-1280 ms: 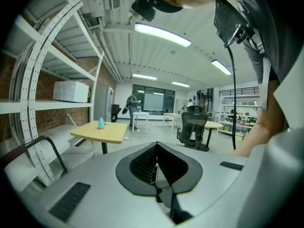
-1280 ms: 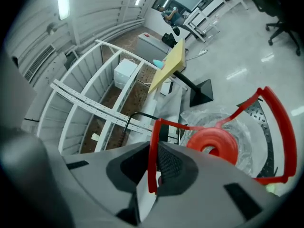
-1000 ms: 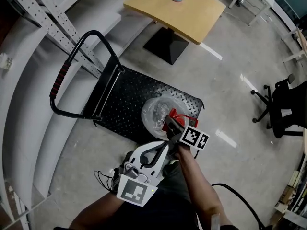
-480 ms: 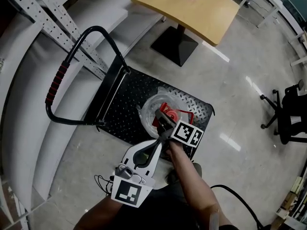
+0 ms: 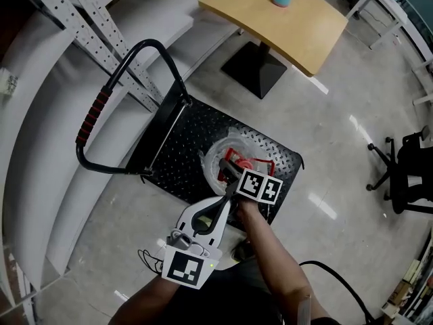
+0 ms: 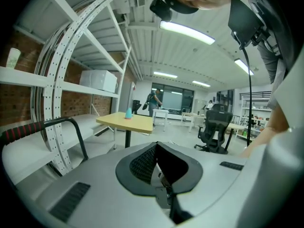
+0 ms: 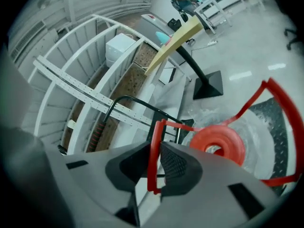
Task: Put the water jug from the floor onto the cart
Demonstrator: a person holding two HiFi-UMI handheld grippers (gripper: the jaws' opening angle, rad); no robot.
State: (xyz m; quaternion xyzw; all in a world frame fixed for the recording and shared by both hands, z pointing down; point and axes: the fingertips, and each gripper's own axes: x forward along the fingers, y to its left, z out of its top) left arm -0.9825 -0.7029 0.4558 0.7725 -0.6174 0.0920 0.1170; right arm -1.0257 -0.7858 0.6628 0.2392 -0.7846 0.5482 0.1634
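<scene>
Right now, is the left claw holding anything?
No: in the left gripper view the left claw has nothing between its pads, which meet at the tips.

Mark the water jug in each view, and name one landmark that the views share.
Head view: the water jug is at the centre, on the deck of the black cart.
Left gripper view: not in it.
Right gripper view: the water jug is at lower right, with its red cap and handle over the clear body.
Shared landmark: the wooden table, at mid-left in the left gripper view and at the top in the right gripper view.
</scene>
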